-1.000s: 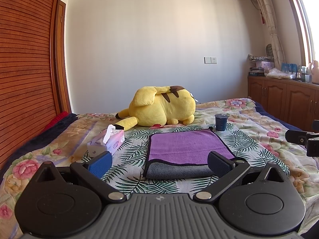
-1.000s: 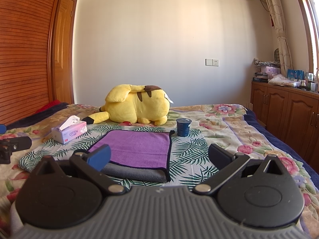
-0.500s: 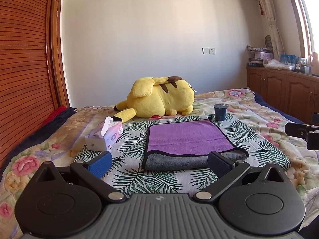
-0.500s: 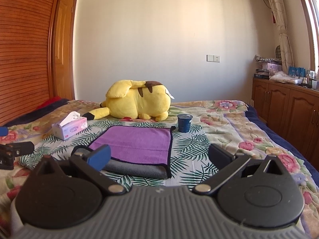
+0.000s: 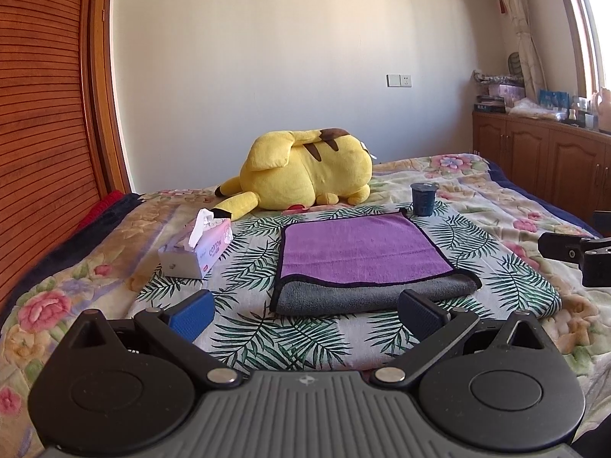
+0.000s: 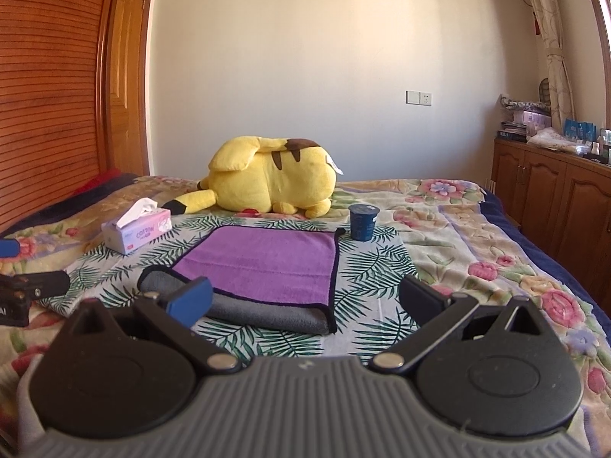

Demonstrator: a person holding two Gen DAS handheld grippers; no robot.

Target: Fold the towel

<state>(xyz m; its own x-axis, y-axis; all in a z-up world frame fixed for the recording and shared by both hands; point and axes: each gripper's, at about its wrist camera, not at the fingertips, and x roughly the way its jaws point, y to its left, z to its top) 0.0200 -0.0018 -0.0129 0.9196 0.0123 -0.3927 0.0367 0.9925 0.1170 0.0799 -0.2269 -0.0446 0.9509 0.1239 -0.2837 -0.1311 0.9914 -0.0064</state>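
A towel (image 5: 362, 252), purple on top and grey beneath, lies folded flat on the palm-leaf cloth on the bed; it also shows in the right wrist view (image 6: 263, 263). My left gripper (image 5: 305, 315) is open and empty, held just short of the towel's near grey fold. My right gripper (image 6: 305, 301) is open and empty, in front of the towel's near right corner. The right gripper's tip shows at the right edge of the left wrist view (image 5: 573, 253). The left gripper's tip shows at the left edge of the right wrist view (image 6: 34, 290).
A tissue box (image 5: 196, 250) lies left of the towel. A dark blue cup (image 5: 423, 198) stands at its far right corner. A yellow plush toy (image 5: 305, 175) lies behind it. Wooden cabinets (image 5: 542, 160) line the right wall, a slatted wooden panel (image 5: 46, 133) the left.
Both grippers have drawn back from the towel and risen a little. The towel now sits farther from the fingertips in both views. Nothing on the bed has moved.
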